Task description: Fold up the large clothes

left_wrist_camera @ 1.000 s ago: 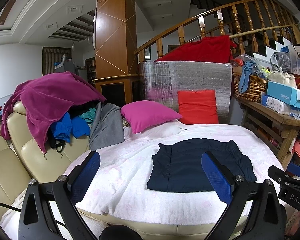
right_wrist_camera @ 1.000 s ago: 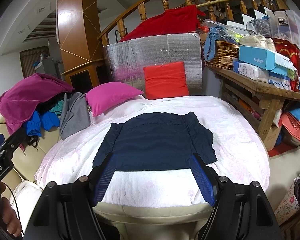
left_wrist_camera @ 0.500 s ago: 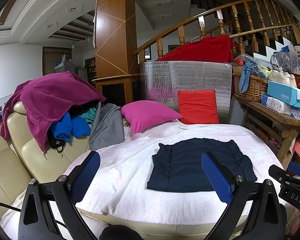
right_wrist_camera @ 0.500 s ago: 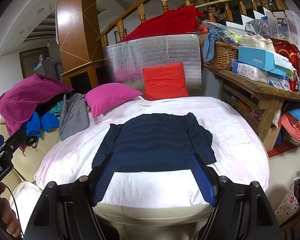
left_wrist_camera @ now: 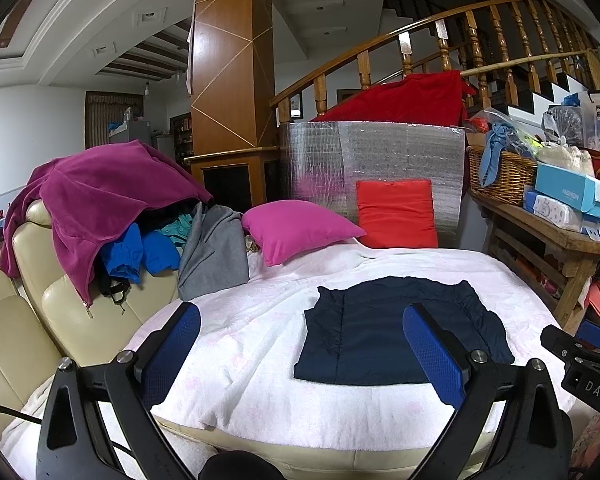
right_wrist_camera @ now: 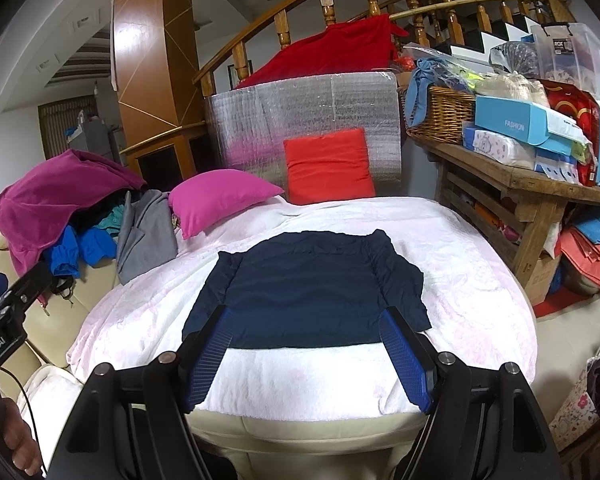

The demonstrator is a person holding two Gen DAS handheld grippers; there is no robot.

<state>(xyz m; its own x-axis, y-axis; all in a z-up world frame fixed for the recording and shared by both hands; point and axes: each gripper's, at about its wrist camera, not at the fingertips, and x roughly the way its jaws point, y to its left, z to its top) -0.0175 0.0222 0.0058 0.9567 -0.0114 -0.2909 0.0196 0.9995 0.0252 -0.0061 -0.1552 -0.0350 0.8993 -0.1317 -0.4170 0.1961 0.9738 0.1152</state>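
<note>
A dark navy garment (left_wrist_camera: 396, 336) (right_wrist_camera: 308, 292) lies flat, its sleeves folded inward, on a white blanket (left_wrist_camera: 240, 360) (right_wrist_camera: 480, 280) over a cream couch. My left gripper (left_wrist_camera: 300, 352) hovers before the blanket's near edge, left of the garment, jaws open and empty. My right gripper (right_wrist_camera: 308, 356) hangs in front of the garment's near hem, also open with nothing between its blue pads (right_wrist_camera: 404, 356). Neither gripper touches the cloth.
A heap of clothes under a magenta fleece (left_wrist_camera: 100, 192) covers the couch back at left, with a grey garment (left_wrist_camera: 212, 252). Pink cushion (left_wrist_camera: 300, 228) and red cushion (left_wrist_camera: 396, 212) lean at the back. A cluttered wooden table (right_wrist_camera: 540, 184) stands at right.
</note>
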